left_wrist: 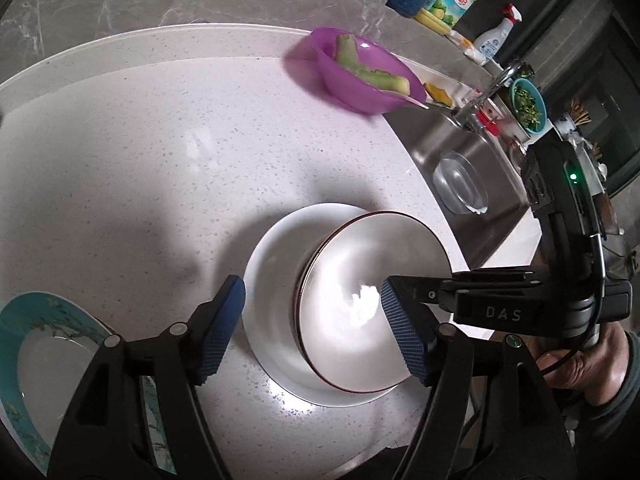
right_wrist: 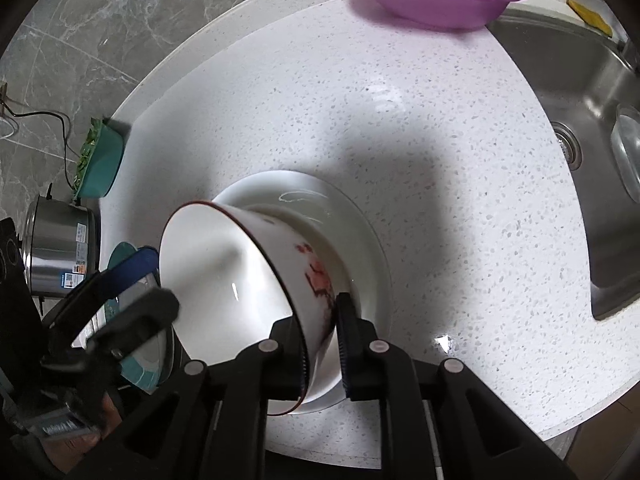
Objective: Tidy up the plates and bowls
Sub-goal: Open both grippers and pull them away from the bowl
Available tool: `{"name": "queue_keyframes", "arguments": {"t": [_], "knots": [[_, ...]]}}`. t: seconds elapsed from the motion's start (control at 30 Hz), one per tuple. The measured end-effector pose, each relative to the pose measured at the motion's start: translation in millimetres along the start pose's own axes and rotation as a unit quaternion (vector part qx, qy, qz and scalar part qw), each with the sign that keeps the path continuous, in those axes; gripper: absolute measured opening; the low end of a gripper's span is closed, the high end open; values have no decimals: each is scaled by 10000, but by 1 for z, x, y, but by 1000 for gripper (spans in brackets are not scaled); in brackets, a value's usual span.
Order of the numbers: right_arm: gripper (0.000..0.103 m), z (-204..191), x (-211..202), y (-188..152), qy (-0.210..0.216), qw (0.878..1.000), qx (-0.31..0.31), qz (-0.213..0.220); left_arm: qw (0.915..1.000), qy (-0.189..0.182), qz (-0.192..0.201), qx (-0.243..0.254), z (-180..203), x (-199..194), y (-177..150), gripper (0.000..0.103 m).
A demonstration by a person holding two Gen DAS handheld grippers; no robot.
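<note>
Bowl [right_wrist: 240,284] sits tilted in the white plate [right_wrist: 360,240] near the bench's [right_wrist: 360,100] front edge, its wall pinched by your right tool [right_wrist: 322,344]; left tool [left_wrist: 312,328] released. Letting go could tip it.

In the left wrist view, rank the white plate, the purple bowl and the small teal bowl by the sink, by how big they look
1. white plate, nearest the camera
2. purple bowl, farther off, so true size versus the plate is unsure
3. small teal bowl, farthest

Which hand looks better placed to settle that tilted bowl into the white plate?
The right. The right gripper is clamped on the tilted bowl rim over the white plate. The left gripper is open, holding nothing.
</note>
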State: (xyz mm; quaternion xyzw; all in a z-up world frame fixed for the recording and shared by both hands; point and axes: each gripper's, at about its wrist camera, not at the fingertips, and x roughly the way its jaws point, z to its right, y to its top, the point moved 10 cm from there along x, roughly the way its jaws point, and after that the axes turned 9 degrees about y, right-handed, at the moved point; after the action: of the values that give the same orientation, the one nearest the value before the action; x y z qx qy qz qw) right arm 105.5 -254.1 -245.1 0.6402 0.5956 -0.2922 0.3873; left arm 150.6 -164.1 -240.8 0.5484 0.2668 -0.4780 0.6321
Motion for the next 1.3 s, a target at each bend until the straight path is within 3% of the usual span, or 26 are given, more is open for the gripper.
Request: {"name": "queue_keyframes", "arguments": {"t": [0.13,0.3,0.47,0.6,0.87,1.13,1.2,1.3], "knots": [[18,-1,-1,0,-31,10000,-19,-48,10000,-3,-31,-34,-5,-1,-1,69],[44,-12,0,-2,-89,9996,-220,-153,9999,33,-32,-149,-10,0,-3,69],[57,-19,-1,-2,-211,9987,-418,-204,9996,59,-100,-238,-16,2,-7,69],[63,-27,-1,1,-540,9956,-739,-220,9992,80,-50,-390,-23,-1,-7,69],[65,-34,5,2,-1110,9844,-1340,-268,9971,172,-10,-736,-41,-5,-9,69],[70,-42,10,4,-1661,9659,-1967,-267,9959,207,-122,-870,-46,-2,-14,69],[76,-43,10,6,-1857,9589,-2134,-202,9960,204,-135,-856,-45,-1,-15,69],[78,-41,10,7,-1789,9604,-2123,-233,9960,191,-155,-855,-44,1,-14,69]]}}
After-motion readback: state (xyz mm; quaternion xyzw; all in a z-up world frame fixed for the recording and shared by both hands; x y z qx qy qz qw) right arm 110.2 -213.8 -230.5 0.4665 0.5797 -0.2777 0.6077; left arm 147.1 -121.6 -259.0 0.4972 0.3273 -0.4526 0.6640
